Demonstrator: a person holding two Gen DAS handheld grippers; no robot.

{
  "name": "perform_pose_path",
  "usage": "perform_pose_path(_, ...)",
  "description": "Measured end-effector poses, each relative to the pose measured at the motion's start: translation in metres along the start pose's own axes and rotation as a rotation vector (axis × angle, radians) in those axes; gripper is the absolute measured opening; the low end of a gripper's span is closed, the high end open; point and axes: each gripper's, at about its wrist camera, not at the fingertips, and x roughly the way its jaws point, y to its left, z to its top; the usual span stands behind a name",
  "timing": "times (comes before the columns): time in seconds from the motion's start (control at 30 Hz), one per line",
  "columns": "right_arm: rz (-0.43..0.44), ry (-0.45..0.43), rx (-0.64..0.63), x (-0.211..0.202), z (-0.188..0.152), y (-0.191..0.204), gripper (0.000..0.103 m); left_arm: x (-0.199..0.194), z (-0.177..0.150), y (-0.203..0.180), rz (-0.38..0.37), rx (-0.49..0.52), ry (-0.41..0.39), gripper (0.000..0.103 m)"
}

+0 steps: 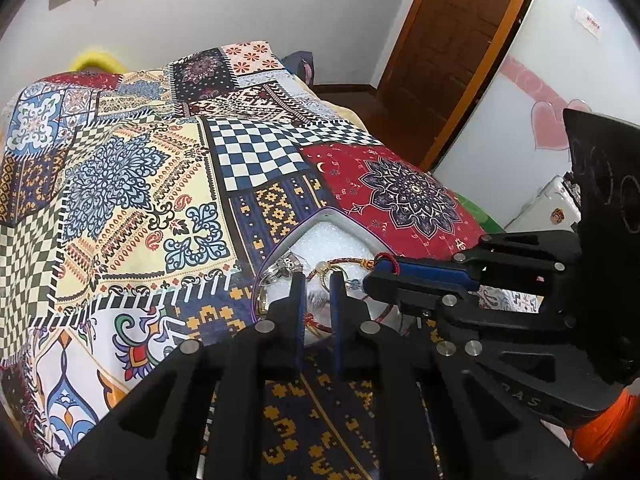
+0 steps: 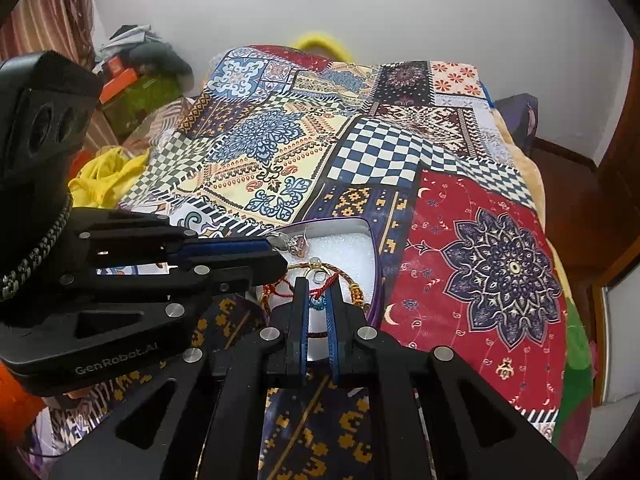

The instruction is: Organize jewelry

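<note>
Left wrist view. Bed (image 1: 132,184), covered by patchwork-print spread: flat cotton look, checks, mandalas, paisley. Shallow jewelry box (image 1: 320,220), rounded corners, pale metal wall with purple rim, lined with white foam of pebbled texture; resting on the spread near the bed's foot. Inside: silver rings (image 1: 286,266) at the left wall, glossy metal; braided red-and-gold cord bracelet (image 1: 348,262) lying across the foam, small pale bead on it. Left gripper (image 1: 318,280) directly over the box, fingers narrow, black with blue pads, straddling a thin ring-shaped piece; actual contact not discernible. Right gripper (image 1: 378,270) entering from the right, fingers nearly closed, tip at a red cord knot; grip not confirmed.

Right wrist view. Same box (image 2: 370,240), far corner and foam visible. Rings cluster (image 2: 290,242) at the far left of the foam. Braided bracelet (image 2: 340,270) crossing mid-box, gold-wrapped end (image 2: 356,292) toward the right wall. Red knotted cord with small teal bead (image 2: 318,298) between the right gripper's (image 2: 319,294) fingers, gap narrow; pinched or merely framed, cannot tell. Left gripper (image 2: 276,258) from the left, fingers near closed, tip beside the rings.

Progress, judged: several pieces already in the box, cords tangled and overlapping; separating and laying out remains. No loose jewelry visible on the spread.
</note>
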Motion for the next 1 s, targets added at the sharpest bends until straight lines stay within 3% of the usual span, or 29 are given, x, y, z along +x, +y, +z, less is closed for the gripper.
perform_pose_path(0.17,-0.024,0.013,-0.012,0.001,-0.001,0.000,0.010,-0.008,0.003,-0.001,0.017,0.010,-0.004,0.009)
perform_pose_path(0.23,-0.032,0.013,-0.012,-0.001,-0.002,0.000,0.019,-0.014,0.003,-0.001,0.027,0.011,-0.017,0.009)
perform_pose_path(0.37,-0.048,-0.025,0.009,-0.017,-0.004,-0.002,0.023,-0.038,0.003,-0.005,0.071,0.014,-0.061,0.010)
perform_pose_path(0.47,-0.067,-0.072,0.023,-0.039,-0.001,0.000,0.023,-0.060,0.001,-0.010,0.105,0.023,-0.105,0.019)
perform_pose_path(0.53,-0.086,-0.123,0.019,-0.061,-0.001,0.004,0.023,-0.083,-0.001,-0.015,0.126,0.028,-0.154,0.025)
perform_pose_path(0.7,-0.100,-0.304,0.020,-0.135,-0.001,0.022,0.023,-0.147,-0.008,-0.039,0.175,0.051,-0.296,0.026)
perform_pose_path(0.83,-0.110,-0.463,0.004,-0.193,-0.009,0.045,0.023,-0.198,-0.018,-0.067,0.208,0.075,-0.417,0.040)
perform_pose_path(1.0,-0.182,-0.616,-0.039,-0.251,-0.031,0.080,0.023,-0.257,-0.047,-0.106,0.281,0.115,-0.584,0.051)
